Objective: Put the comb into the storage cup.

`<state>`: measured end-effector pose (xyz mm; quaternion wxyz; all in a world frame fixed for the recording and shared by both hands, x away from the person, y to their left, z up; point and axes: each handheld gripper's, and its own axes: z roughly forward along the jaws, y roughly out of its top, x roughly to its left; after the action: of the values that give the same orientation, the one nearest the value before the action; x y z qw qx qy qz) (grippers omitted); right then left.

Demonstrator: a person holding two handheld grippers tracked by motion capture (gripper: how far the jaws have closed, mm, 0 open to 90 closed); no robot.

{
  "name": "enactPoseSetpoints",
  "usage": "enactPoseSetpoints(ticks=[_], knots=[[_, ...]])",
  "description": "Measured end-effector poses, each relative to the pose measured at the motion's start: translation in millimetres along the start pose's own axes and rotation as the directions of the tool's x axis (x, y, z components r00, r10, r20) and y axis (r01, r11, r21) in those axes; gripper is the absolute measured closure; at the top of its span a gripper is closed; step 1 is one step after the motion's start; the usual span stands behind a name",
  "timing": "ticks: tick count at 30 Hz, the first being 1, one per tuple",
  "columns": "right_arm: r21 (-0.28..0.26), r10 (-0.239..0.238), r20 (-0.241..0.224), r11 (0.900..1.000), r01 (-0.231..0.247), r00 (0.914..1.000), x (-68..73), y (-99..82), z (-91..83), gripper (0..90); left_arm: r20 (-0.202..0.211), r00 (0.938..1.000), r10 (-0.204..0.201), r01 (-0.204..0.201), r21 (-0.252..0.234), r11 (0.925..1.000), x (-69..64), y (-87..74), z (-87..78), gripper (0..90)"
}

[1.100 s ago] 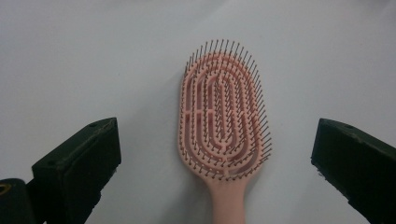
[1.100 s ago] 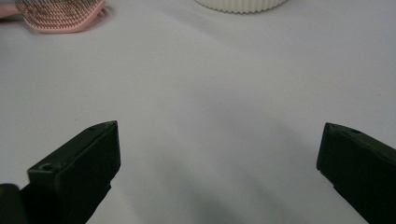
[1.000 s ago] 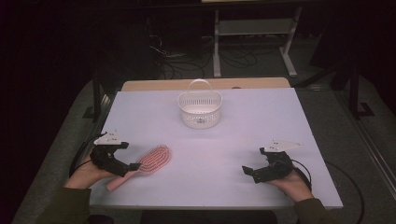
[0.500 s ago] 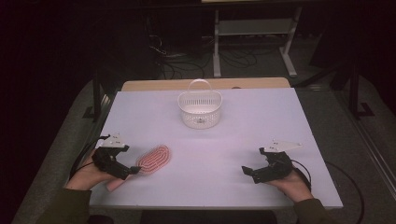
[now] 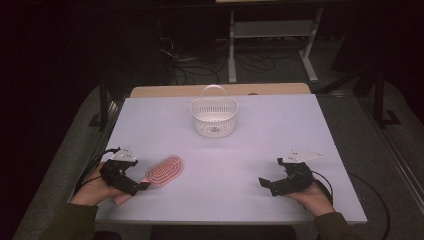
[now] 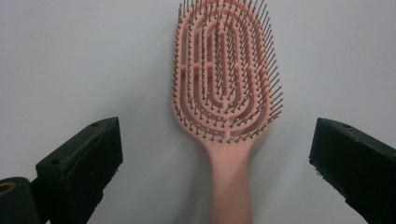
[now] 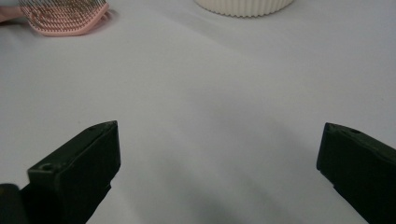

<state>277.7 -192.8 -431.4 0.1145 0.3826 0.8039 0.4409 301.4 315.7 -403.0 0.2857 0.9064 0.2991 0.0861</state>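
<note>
Step in hand: lining up a grasp on the pink hairbrush (image 5: 164, 171). It lies bristles up on the white desk (image 5: 250, 150), at about 8 o'clock from the desk's middle, head pointing toward 1 o'clock. The left claw (image 5: 134, 186) sits at the handle end, jaws wide apart; in the left gripper view the handle runs down between them, touching neither. Nothing gripped yet.

The right claw (image 5: 266, 183) rests at about 4 o'clock, jaws apart, holding nothing, well away from the brush.

The white basket (image 5: 214, 116) stands at 12 o'clock, looks empty, probably the drop spot.

Next move, as I judge it: lower the left claw onto the handle, keep it centred, close, then lift toward the basket. The slim handle could slip sideways if off-centre.
</note>
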Motion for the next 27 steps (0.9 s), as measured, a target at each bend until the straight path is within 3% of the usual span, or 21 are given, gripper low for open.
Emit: enactPoseSetpoints(ticks=[8, 19, 27], knots=[[0.004, 0.002, -0.003, 1.0000, -0.002, 1.0000, -0.8, 0.2, 0.8, 0.0, -0.008, 0.9999, 0.010, -0.010, 0.056, 0.9984, -1.9, -2.3, 7.4, 4.3], [0.004, 0.003, -0.001, 1.0000, -0.003, 1.0000, -1.0, 0.1, 0.9, 0.0, -0.016, 0.9998, -0.009, 0.011, 0.111, 0.9938, -2.0, -4.2, 9.8, 14.9], [0.005, 0.002, -0.001, 1.0000, -0.002, 1.0000, -1.1, 0.1, 1.0, 0.0, 0.013, 0.9997, -0.022, 0.020, 0.142, 0.9897, -0.9, -3.9, 11.2, 23.9]])
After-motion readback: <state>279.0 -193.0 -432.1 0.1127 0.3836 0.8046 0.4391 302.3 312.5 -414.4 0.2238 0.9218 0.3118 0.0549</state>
